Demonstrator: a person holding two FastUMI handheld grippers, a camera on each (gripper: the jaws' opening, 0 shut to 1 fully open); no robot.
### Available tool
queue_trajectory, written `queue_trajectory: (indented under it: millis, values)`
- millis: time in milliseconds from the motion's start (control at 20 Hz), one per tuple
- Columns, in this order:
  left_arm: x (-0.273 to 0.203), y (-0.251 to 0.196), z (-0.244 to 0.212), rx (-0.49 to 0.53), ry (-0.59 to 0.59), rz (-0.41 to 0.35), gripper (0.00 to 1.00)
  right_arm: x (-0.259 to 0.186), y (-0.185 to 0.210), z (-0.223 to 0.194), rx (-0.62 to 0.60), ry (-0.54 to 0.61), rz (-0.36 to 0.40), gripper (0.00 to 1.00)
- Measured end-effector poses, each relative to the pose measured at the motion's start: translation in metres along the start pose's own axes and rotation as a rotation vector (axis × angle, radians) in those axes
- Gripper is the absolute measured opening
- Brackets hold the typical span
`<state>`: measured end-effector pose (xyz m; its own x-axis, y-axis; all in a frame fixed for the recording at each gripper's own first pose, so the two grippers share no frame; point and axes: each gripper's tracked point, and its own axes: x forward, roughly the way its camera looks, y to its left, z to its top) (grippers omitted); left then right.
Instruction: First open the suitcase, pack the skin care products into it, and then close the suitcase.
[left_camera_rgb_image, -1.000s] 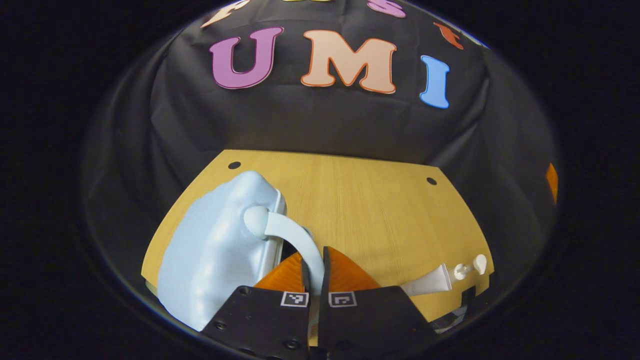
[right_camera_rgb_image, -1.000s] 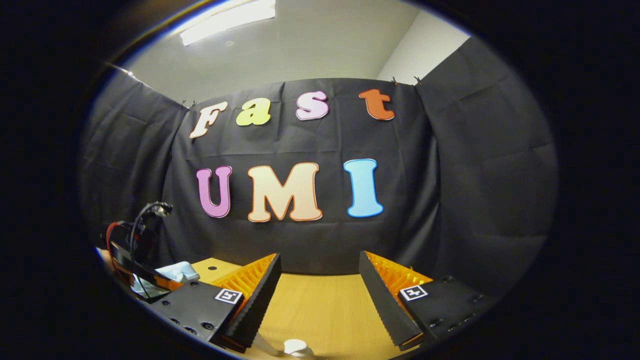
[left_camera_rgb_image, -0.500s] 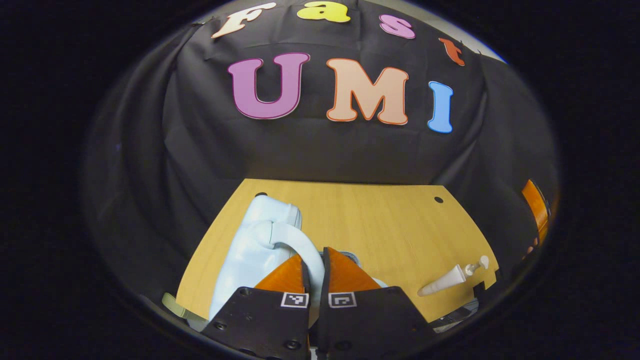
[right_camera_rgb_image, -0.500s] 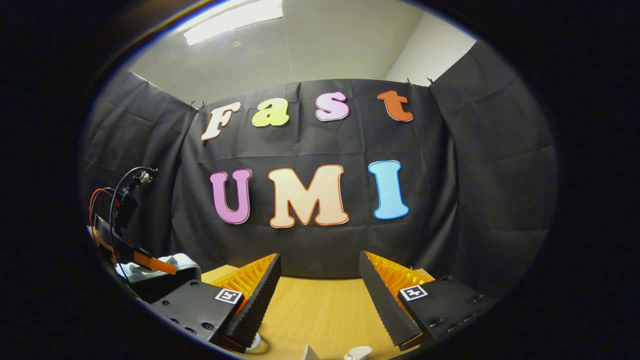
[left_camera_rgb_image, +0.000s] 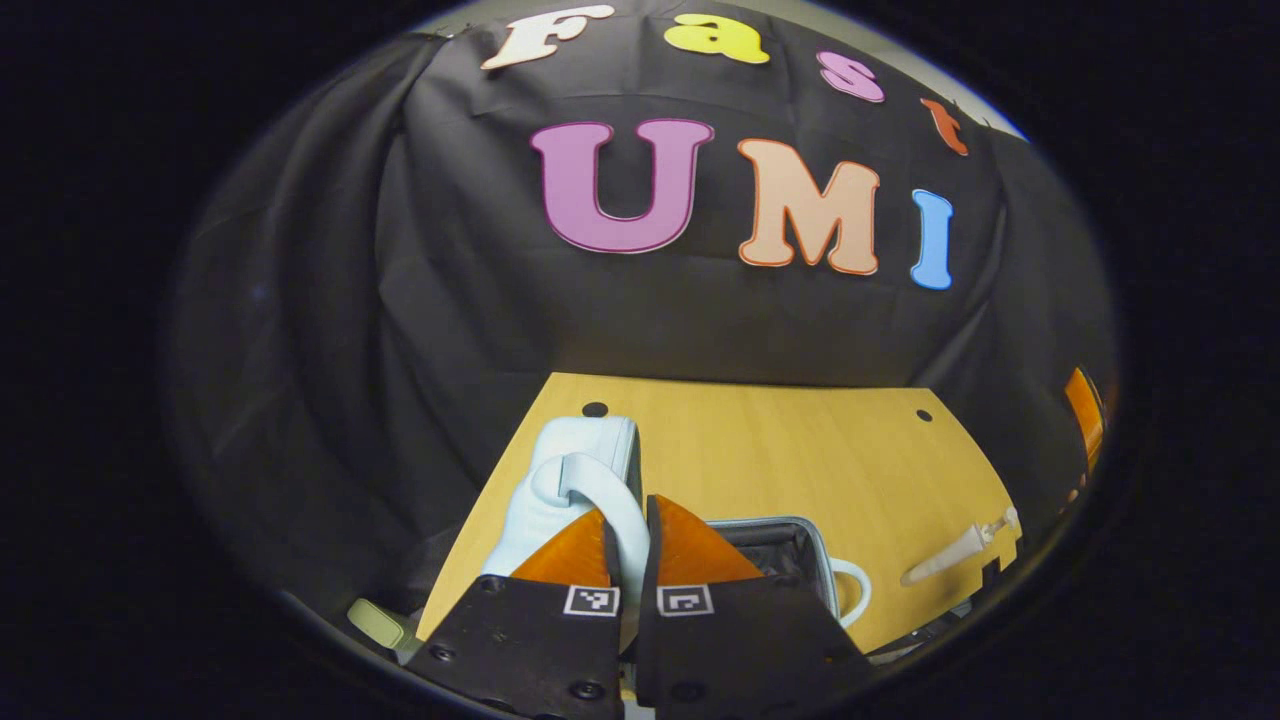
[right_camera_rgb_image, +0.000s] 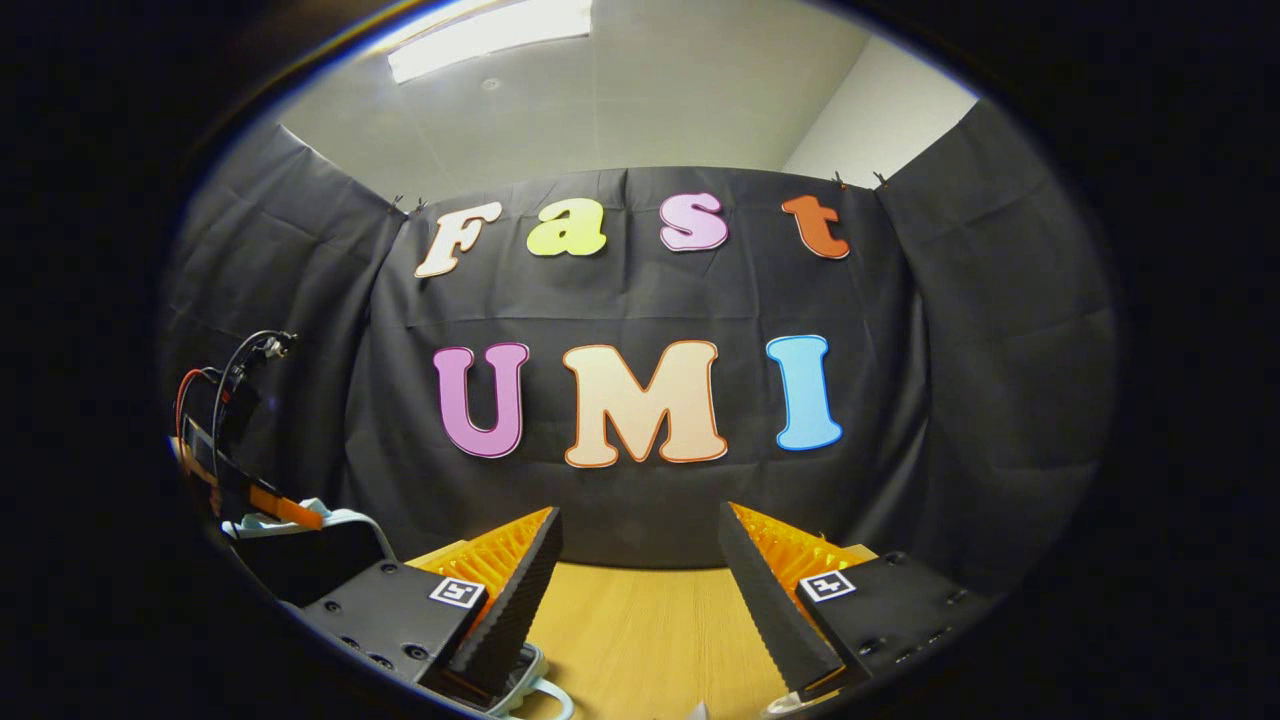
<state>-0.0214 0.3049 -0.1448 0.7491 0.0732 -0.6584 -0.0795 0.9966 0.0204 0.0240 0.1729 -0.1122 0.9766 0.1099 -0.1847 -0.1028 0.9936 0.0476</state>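
Both tongs first: the left gripper has its two fingers pressed together on the pale handle of the suitcase lid, while the right gripper hangs with its jaws wide apart and nothing between them, raised above the table.

Going down in size, the wooden table carries everything. On it the light-blue suitcase stands open: its lid is swung up to the left under the left gripper's hold, and the dark-lined lower half lies flat just right of that gripper, with a second loop handle at its near edge. Smallest is the white pump bottle, lying on its side near the table's right edge, well apart from the case.

Opening looks close to finished. Packing has not begun, as far as can be seen, since the bottle lies outside; closing also remains.
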Motion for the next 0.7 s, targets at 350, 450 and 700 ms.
queue_trajectory:
  millis: [350,450,700]
  values:
    - [0.017,0.06,-0.012,-0.029,0.028,-0.03,0.0,-0.004,0.034,0.001,-0.022,-0.002,-0.033,0.98]
    - [0.023,0.079,-0.019,-0.058,0.038,-0.034,0.0,-0.006,0.041,0.0,-0.028,0.003,-0.042,0.98]
    - [0.041,0.125,-0.043,-0.166,0.058,-0.05,0.0,-0.007,0.048,-0.004,-0.056,0.02,-0.062,0.98]
